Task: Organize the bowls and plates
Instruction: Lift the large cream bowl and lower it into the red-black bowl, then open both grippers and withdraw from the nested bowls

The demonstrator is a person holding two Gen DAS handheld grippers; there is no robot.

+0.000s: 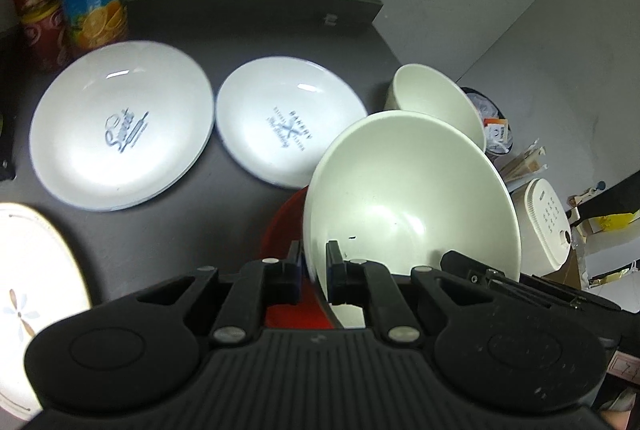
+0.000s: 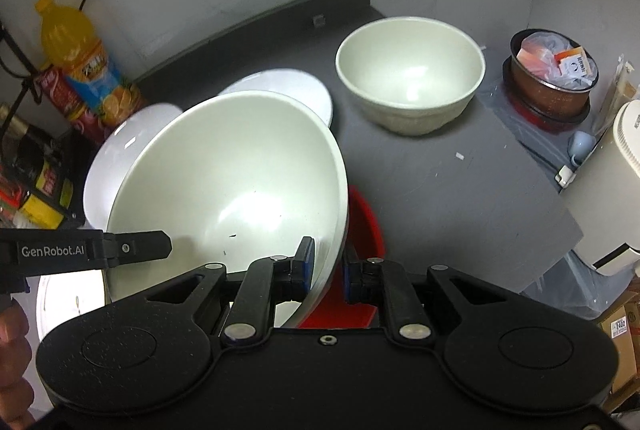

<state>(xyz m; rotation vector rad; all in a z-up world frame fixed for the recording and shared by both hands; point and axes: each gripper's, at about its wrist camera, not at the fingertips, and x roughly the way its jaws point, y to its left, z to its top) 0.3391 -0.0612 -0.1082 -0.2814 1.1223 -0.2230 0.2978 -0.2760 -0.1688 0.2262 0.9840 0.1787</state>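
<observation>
Large cream bowl (image 1: 408, 197) tilted above the dark counter (image 2: 440, 189), left claw (image 1: 314, 270) clamped on its rim at 6 o'clock, right claw (image 2: 328, 266) clamped on the opposite rim, smaller cream bowl (image 2: 410, 77) at 1 o'clock, two white plates (image 1: 120, 129) at 10 o'clock.

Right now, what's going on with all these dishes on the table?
A person is holding one large pale bowl with both tools: the left hand-held gripper and the right hand-held gripper each pinch its near rim. The bowl is tilted above a red dish. A smaller pale bowl and two white printed plates sit on the dark table.
</observation>
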